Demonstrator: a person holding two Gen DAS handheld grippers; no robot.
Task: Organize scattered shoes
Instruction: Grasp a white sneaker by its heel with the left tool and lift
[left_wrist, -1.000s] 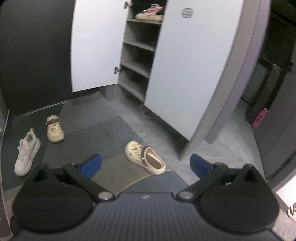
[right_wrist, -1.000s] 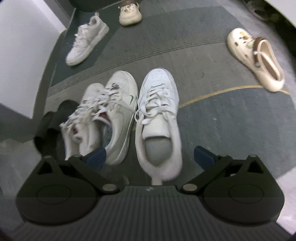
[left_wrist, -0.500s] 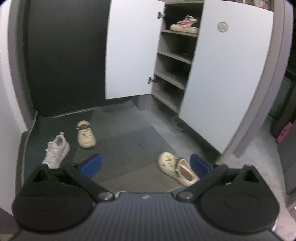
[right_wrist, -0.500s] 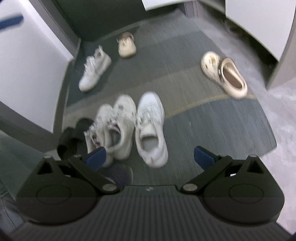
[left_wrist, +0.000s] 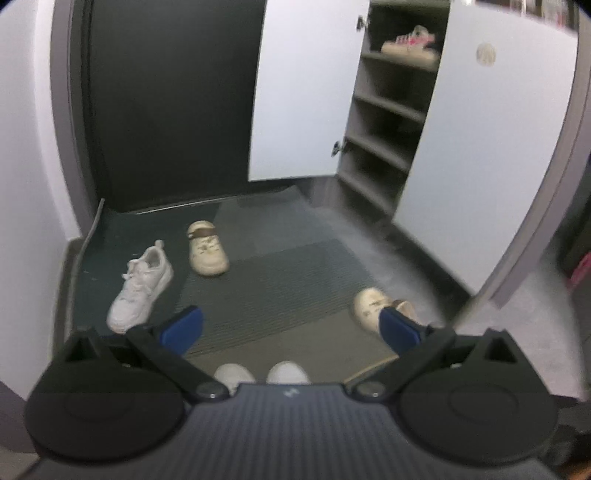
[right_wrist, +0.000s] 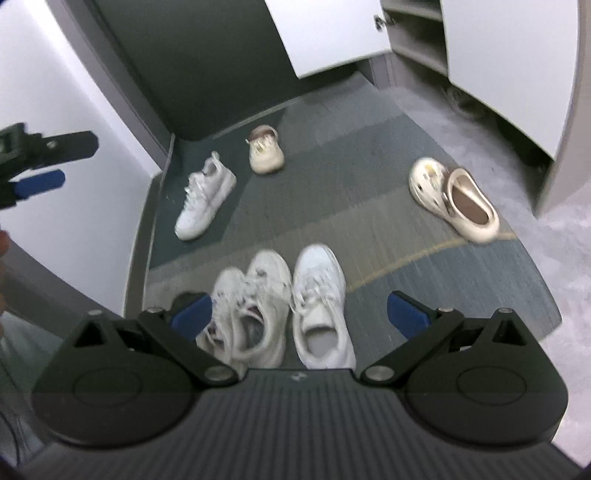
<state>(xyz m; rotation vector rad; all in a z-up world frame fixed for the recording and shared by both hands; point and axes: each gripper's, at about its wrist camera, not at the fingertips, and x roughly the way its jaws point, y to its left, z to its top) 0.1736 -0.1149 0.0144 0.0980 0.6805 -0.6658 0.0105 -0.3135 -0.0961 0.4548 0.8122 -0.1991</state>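
Indoor light, dim and even, no hard shadows. White doors (left_wrist: 480, 155) and left wall (right_wrist: 85, 92) are the brightest areas, slightly washed out. Both views are soft with motion blur: sneakers (right_wrist: 280, 306) smeared, clog (left_wrist: 373, 306) fuzzy, shelf shoe (left_wrist: 410, 46) indistinct. Strong fisheye bending of door edges and wall lines, dark vignette in corners. Dark panel (left_wrist: 170, 110) shows no detail.

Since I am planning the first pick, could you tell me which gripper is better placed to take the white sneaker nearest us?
Probably the right gripper: it is open, with the white sneaker lying between its fingers, heel toward it. The left gripper, also open, sees only that shoe's toe at its lower edge.
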